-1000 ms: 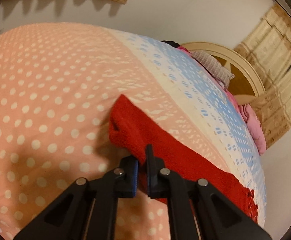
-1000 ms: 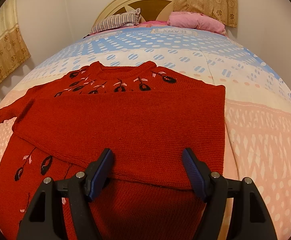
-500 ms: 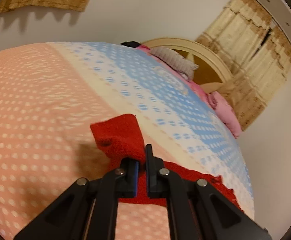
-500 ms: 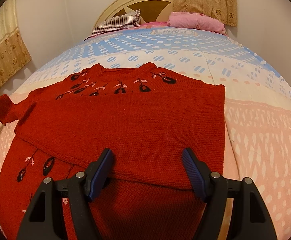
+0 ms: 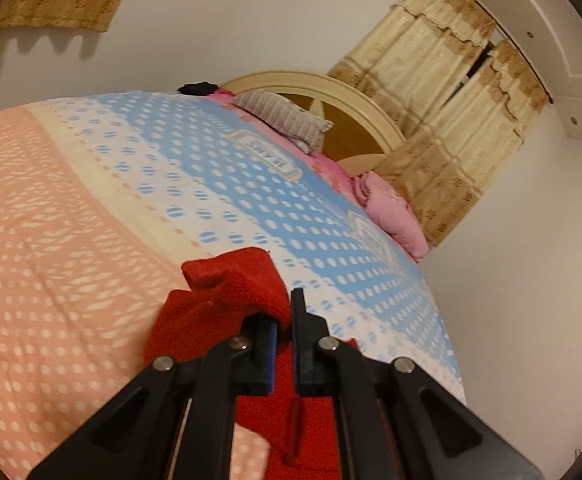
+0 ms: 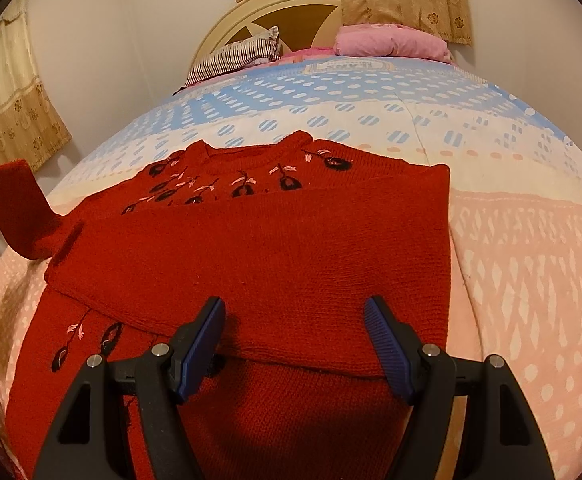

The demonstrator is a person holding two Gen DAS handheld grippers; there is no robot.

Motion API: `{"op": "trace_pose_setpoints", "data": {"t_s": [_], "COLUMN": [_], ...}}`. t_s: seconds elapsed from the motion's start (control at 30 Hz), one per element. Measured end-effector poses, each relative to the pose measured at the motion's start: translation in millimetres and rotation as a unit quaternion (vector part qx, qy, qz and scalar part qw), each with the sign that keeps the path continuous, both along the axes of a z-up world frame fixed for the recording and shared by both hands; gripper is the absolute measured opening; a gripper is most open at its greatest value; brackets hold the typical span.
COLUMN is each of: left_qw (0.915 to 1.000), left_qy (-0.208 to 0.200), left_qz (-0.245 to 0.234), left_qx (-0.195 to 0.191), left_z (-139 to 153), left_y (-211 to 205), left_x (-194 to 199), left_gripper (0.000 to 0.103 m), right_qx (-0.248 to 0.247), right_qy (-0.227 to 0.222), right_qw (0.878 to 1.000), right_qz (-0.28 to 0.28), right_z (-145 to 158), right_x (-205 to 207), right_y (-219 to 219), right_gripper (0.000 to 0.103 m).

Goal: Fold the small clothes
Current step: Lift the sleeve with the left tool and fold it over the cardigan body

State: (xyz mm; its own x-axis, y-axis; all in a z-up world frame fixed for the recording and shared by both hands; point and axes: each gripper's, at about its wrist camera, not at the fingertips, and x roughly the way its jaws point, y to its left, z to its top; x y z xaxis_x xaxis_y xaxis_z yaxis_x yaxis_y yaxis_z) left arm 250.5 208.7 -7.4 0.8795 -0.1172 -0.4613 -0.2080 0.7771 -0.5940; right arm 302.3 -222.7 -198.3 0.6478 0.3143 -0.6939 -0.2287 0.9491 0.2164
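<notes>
A red knit sweater point(image 6: 275, 248) with black and pink flower embroidery lies on the bed, its right sleeve folded across the chest. My left gripper point(image 5: 283, 316) is shut on the cuff of the left sleeve point(image 5: 235, 280) and holds it lifted above the bedspread. In the right wrist view the raised sleeve point(image 6: 19, 208) shows at the far left. My right gripper point(image 6: 295, 340) is open and empty, hovering over the lower part of the sweater.
The bed has a pink, white and blue dotted bedspread point(image 6: 511, 240). A striped pillow point(image 6: 239, 54) and a pink pillow point(image 6: 391, 42) lie by the cream headboard point(image 6: 291, 4). Beige curtains point(image 5: 451, 120) hang behind. Walls are close on both sides.
My left gripper has lifted the sleeve cuff up off the bedspread and turned toward the headboard. The right gripper has stayed still and open.
</notes>
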Motion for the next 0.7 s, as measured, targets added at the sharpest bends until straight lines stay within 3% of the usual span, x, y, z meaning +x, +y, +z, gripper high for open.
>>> {"op": "trace_pose_setpoints", "data": {"t_s": [0.7], "left_qw": [0.9943], "left_qy": [-0.027], "left_qz": [-0.103], "left_qx": [-0.002], "left_z": [38], "left_y": [-117], "left_x": [27], "left_gripper": [0.005], "right_qx": [0.058], "right_qy": [-0.005], "right_qw": [0.998], "right_qz": [-0.005], "right_z": [-1], "right_x": [-4], "right_y": [-17], "right_gripper": [0.073]}}
